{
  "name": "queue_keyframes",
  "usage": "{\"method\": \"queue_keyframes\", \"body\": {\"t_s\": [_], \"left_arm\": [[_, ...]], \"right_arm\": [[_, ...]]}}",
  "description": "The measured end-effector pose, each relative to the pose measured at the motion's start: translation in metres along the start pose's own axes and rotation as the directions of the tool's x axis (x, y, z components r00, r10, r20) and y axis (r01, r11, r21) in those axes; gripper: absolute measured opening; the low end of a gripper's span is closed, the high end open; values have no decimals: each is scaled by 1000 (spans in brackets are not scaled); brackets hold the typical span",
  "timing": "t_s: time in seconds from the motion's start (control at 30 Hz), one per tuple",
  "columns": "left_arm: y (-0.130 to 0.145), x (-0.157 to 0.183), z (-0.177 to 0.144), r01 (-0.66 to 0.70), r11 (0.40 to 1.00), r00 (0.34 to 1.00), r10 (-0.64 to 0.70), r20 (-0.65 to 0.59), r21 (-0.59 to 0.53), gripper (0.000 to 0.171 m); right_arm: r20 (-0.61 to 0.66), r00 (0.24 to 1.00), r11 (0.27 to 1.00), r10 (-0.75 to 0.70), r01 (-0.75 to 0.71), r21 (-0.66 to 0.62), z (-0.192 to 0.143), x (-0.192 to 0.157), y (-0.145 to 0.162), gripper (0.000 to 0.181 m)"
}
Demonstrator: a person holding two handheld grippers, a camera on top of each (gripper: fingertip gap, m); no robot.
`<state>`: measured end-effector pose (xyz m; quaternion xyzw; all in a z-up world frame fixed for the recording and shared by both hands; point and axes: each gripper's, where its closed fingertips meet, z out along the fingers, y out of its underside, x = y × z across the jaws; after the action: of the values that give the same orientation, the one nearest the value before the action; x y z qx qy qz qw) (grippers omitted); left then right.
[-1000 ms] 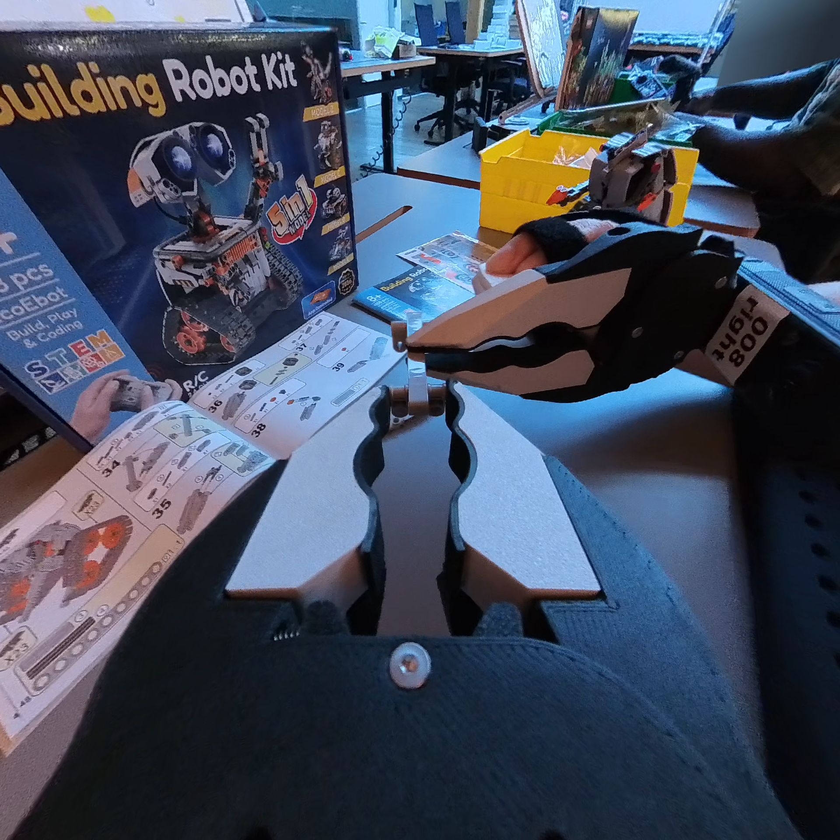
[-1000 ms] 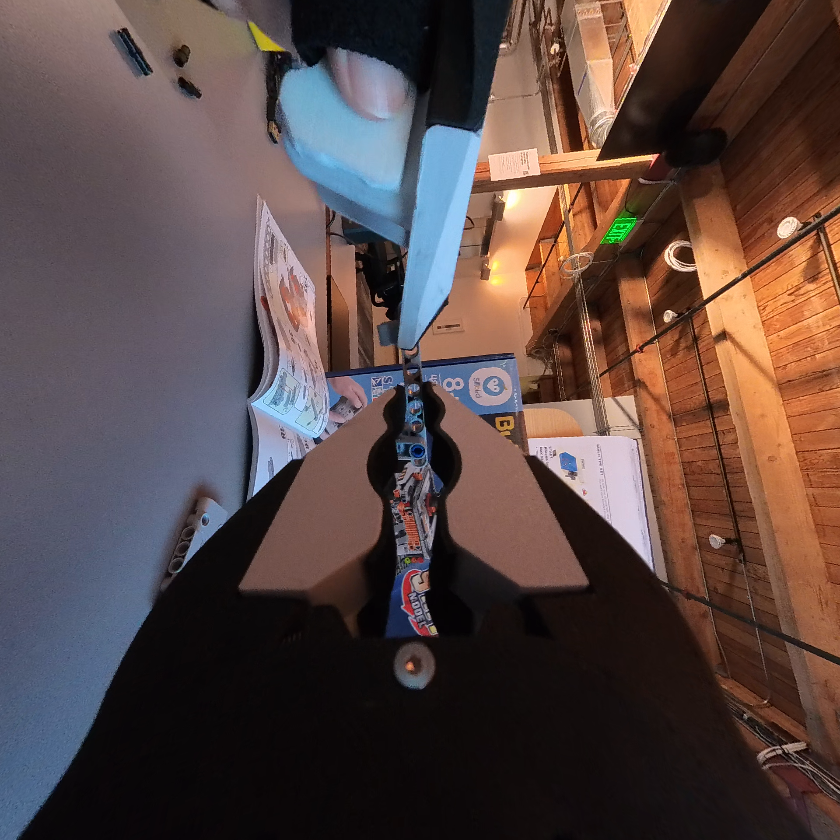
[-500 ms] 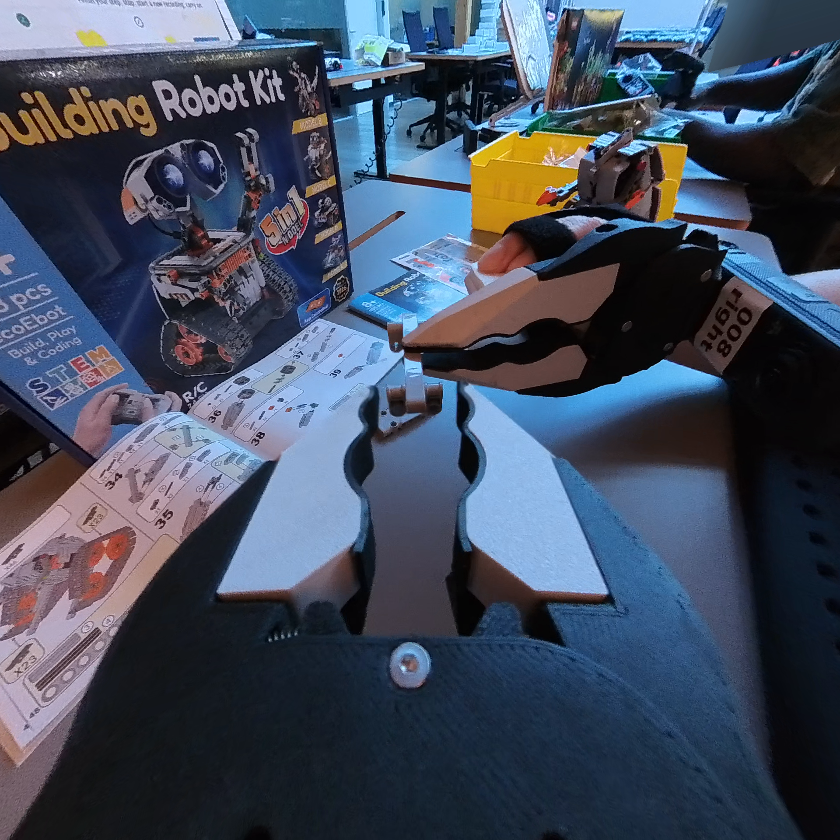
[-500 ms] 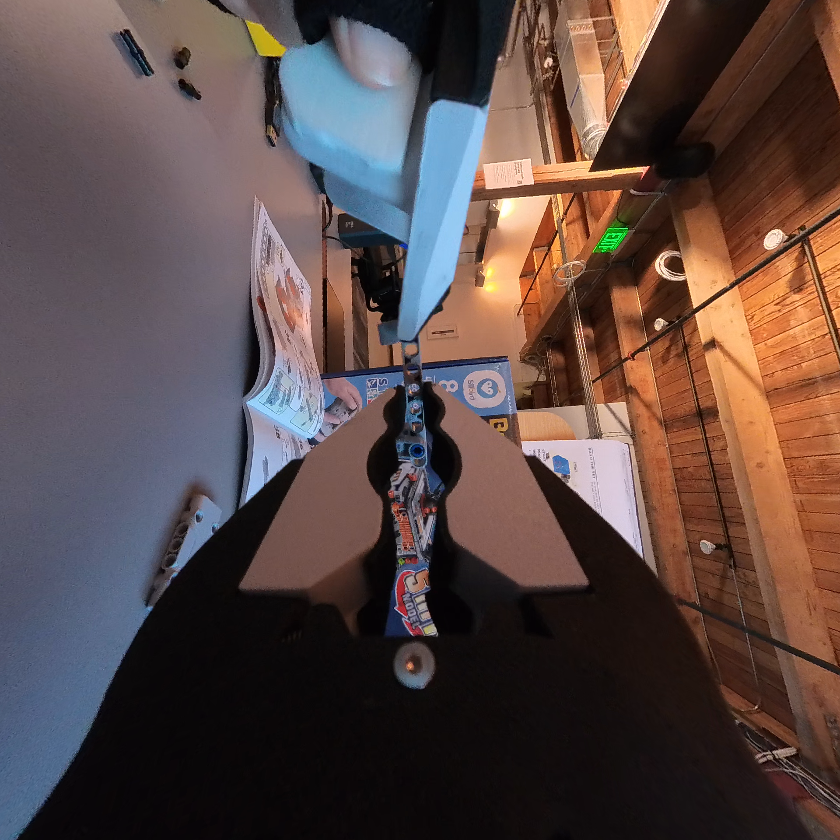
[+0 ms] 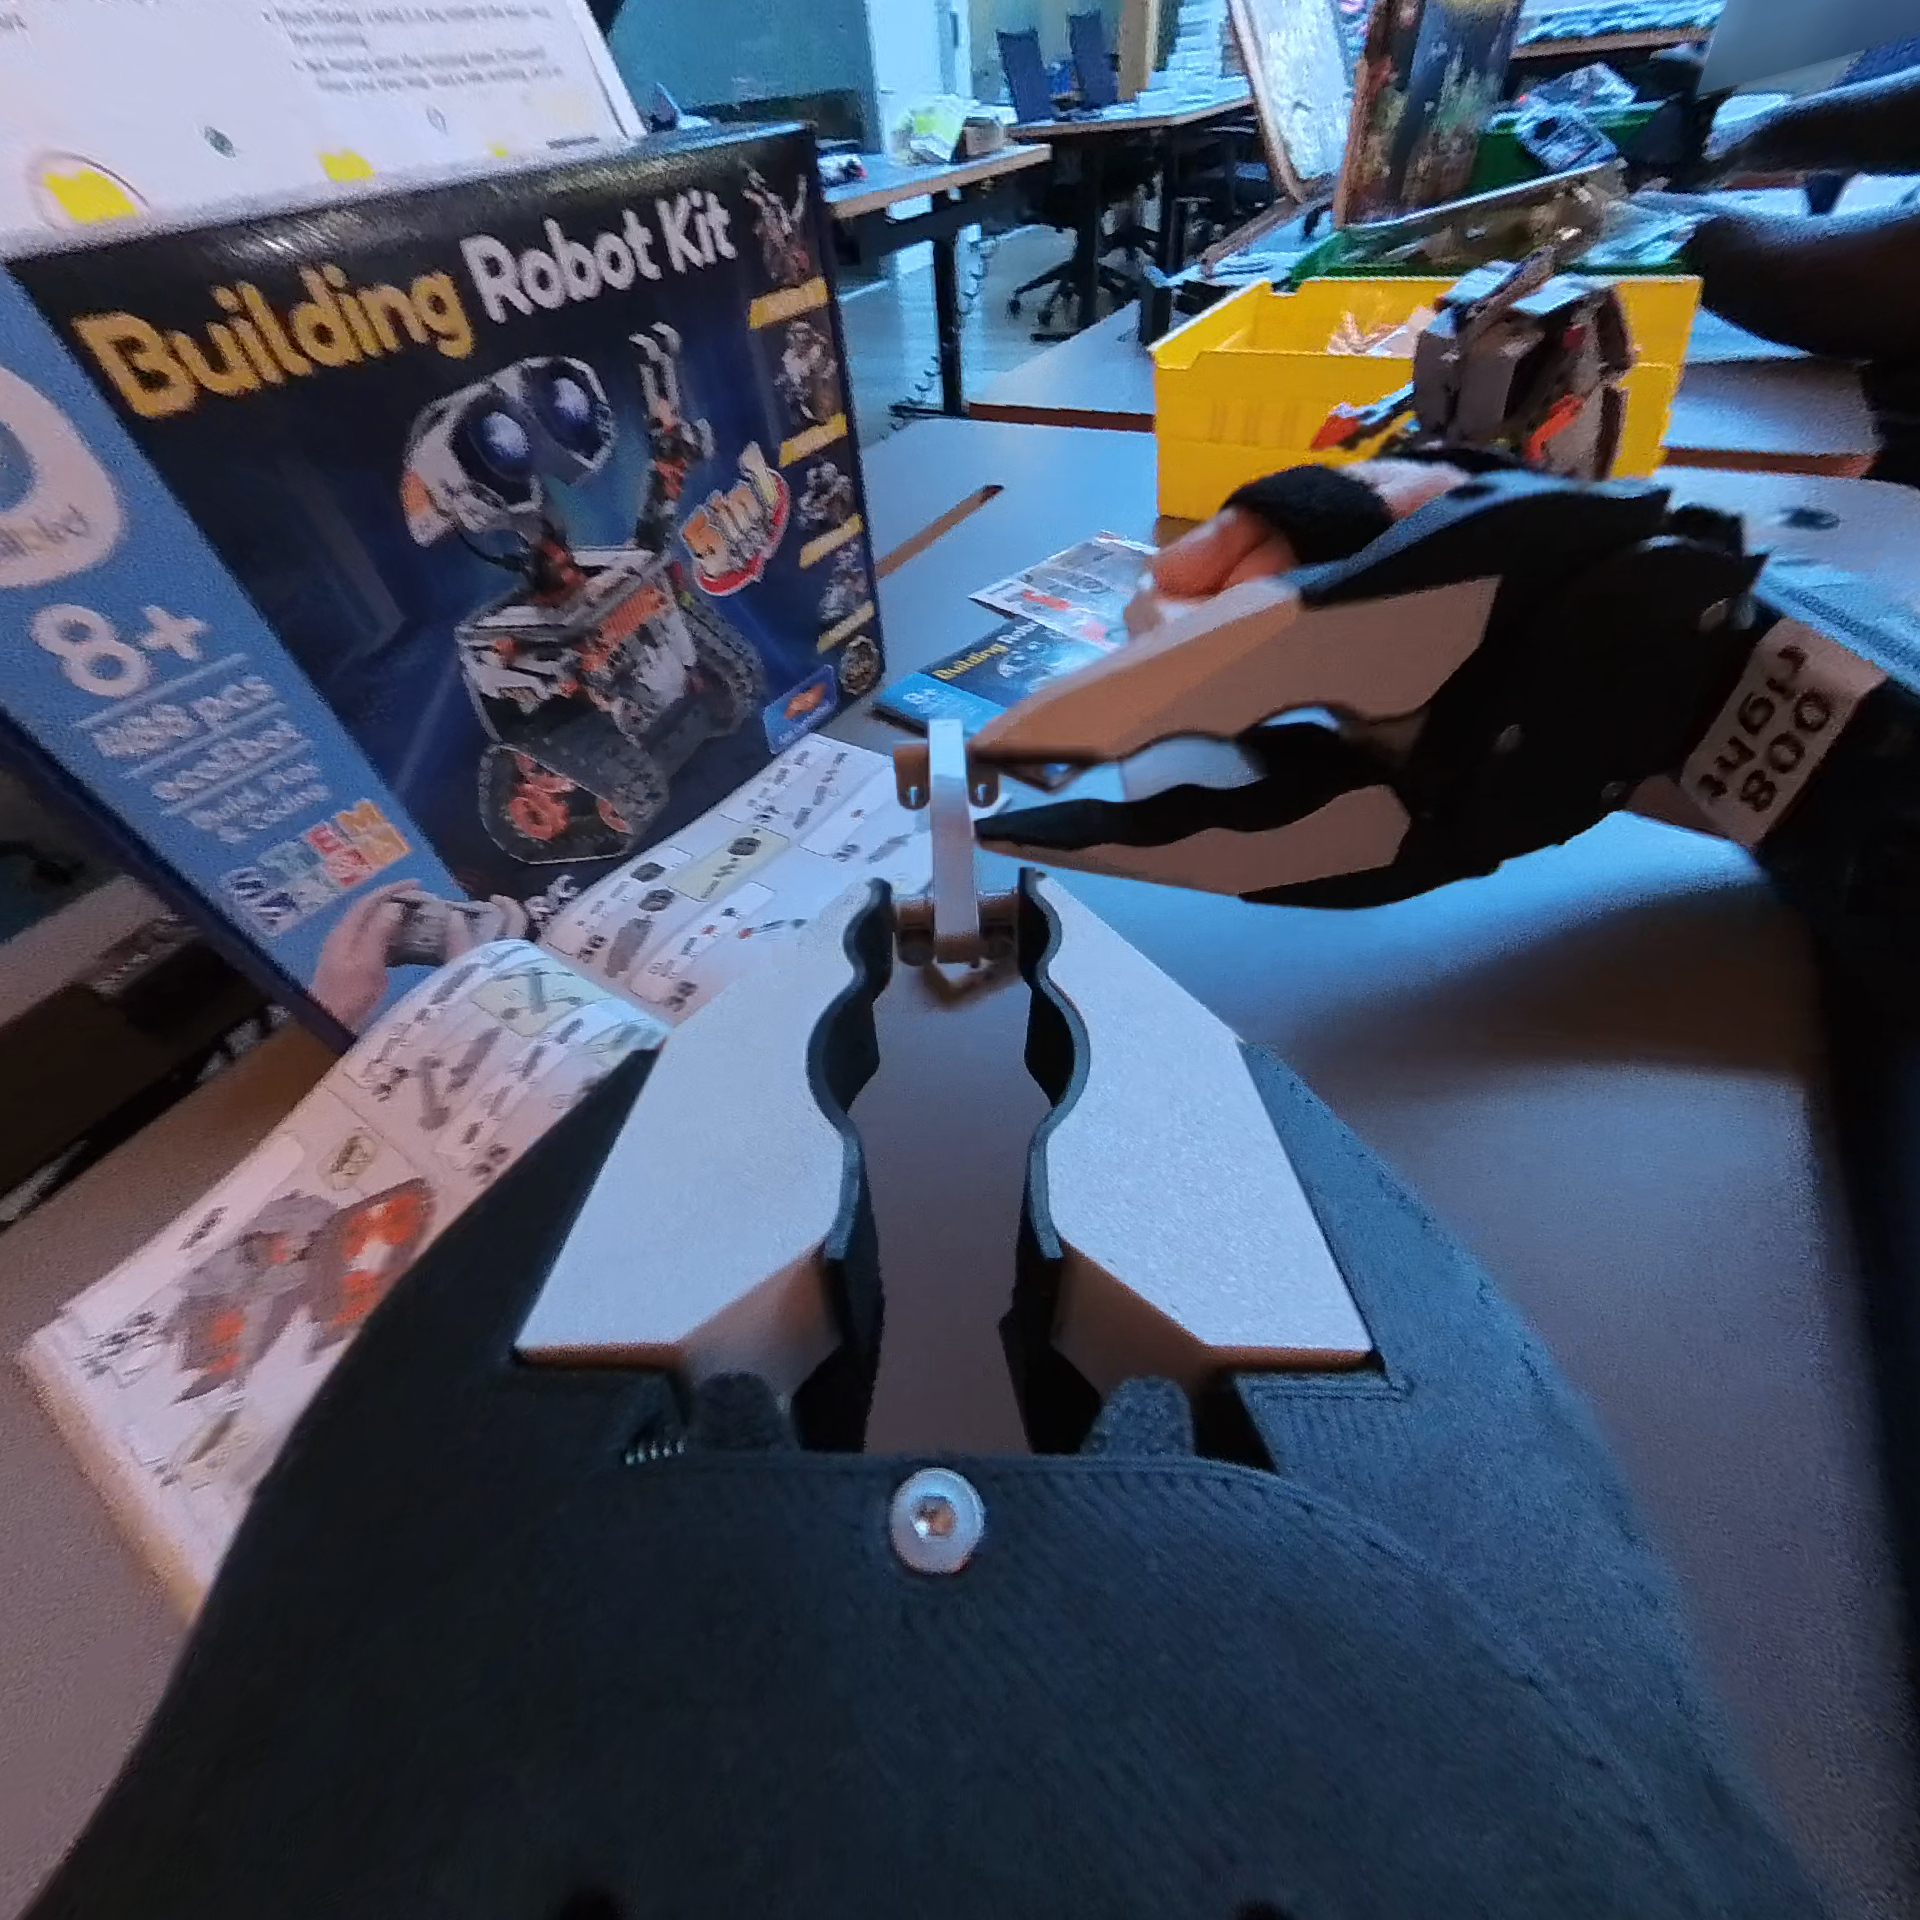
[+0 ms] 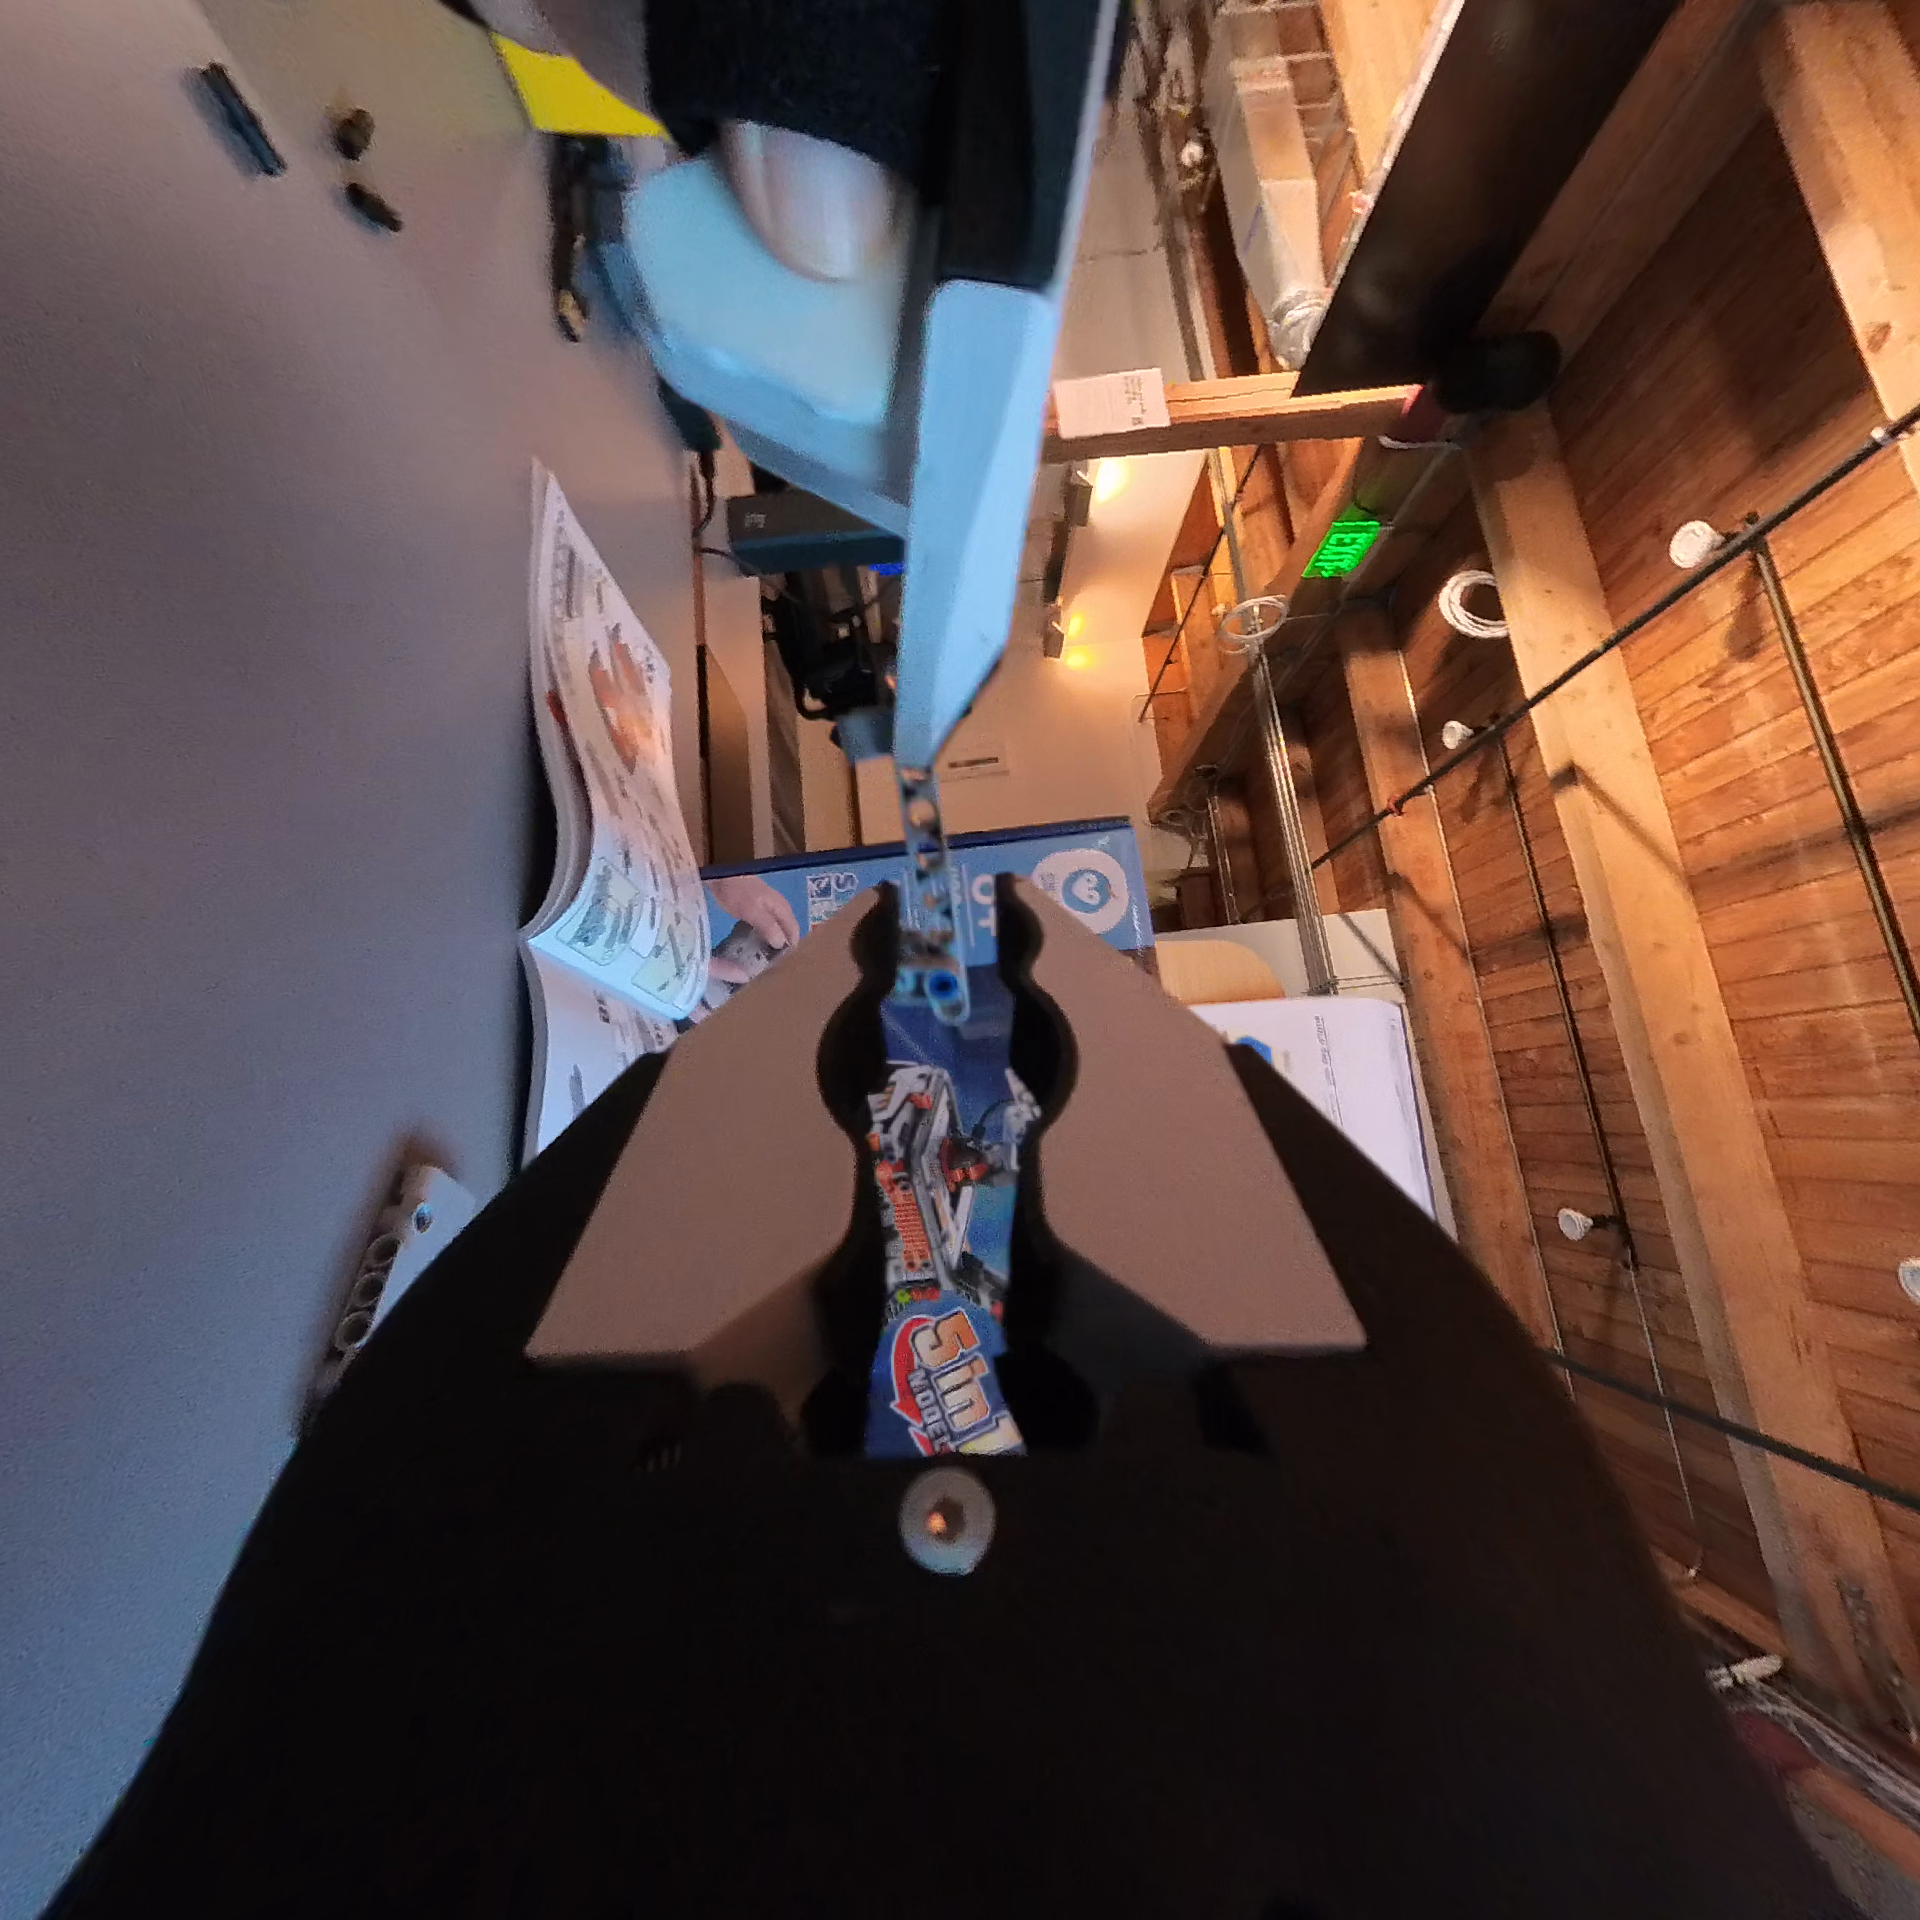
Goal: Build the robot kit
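Beam (image 5: pixel 951 831) risen, long axis upright; left tool (image 5: pixel 951 920) clamps base, right tool (image 5: pixel 982 800) clamps top

Two hand-held grippers show: the left hand-held gripper (image 5: pixel 951 914) and the right hand-held gripper (image 5: pixel 982 795), both meeting at one small grey building-brick piece (image 5: pixel 948 831). Behind that piece stands one dark kit box (image 5: pixel 436 499), with one open instruction booklet (image 5: pixel 416 1101) before it and two small leaflets (image 5: pixel 1029 644) to its right. One yellow bin (image 5: pixel 1299 416) sits farther right, and one pale perforated beam (image 6: pixel 384 1268) lies on the tabletop (image 5: pixel 1507 1091).
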<state>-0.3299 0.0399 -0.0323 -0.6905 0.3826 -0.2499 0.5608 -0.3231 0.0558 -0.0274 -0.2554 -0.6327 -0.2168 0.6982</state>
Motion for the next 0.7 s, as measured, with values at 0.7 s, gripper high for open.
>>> {"method": "queue_keyframes", "body": {"t_s": [0.7], "left_arm": [[40, -85, -28, 207, 978, 970, -208, 124, 16, 22]], "right_arm": [[220, 962, 984, 159, -137, -111, -1, -59, 50, 21]]}}
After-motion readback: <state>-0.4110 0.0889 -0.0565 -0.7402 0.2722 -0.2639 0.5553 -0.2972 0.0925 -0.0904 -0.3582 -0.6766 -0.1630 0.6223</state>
